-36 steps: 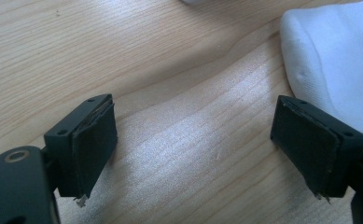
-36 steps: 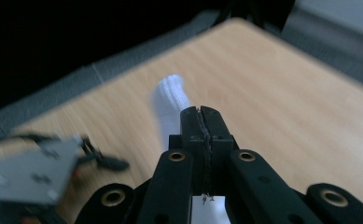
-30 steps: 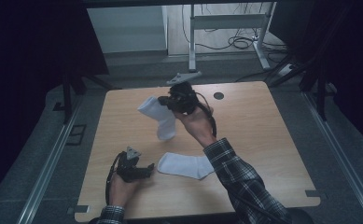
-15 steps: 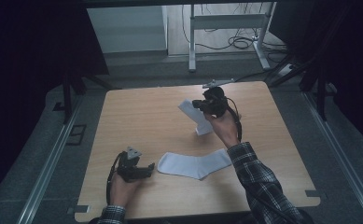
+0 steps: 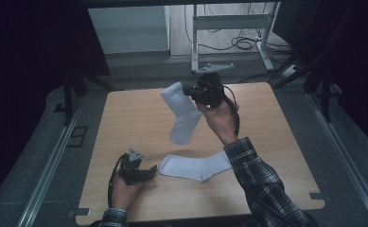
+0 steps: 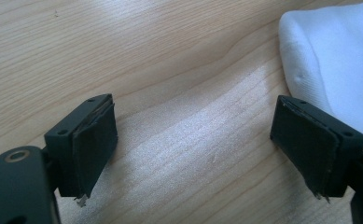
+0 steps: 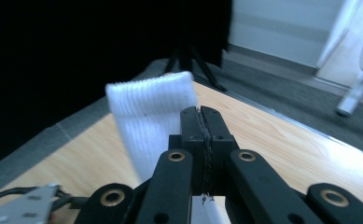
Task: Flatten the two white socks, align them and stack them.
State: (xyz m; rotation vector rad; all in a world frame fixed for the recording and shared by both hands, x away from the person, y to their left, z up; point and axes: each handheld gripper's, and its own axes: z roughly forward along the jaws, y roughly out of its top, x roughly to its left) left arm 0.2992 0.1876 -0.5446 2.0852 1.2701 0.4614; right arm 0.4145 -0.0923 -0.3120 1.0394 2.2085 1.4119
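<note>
- The worktop [image 5: 276, 142] is a pale wood slab in front of me, with grey floor around it and a metal stand [image 5: 229, 28] beyond its far edge.
- My right arm, in a plaid sleeve [image 5: 262, 184], reaches up and forward over the middle of the worktop.
- A white sock [image 5: 184, 113] hangs in the air from my right tool [image 5: 191, 91] — cuff end at the top, foot dangling down, clear of the wood.
- A second white sock [image 5: 196, 166] lies flat near the front edge, stretched left to right, its rounded end toward my left tool [image 5: 152, 171].
- My right tool is pressed together on the hanging sock; in the right gripper view the two jaws meet with no gap and the ribbed cuff [image 7: 151, 107] stands just to their left — how much cloth sits between the pads I cannot tell.
- My left tool [image 6: 193, 140] rests low on the worktop with its jaws spread wide, nothing between them but bare wood.
- The left gripper view shows what the high view blurs: the flat sock's end [image 6: 338, 60] lies just beyond the right-hand jaw, close by, though whether it touches I cannot tell.
</note>
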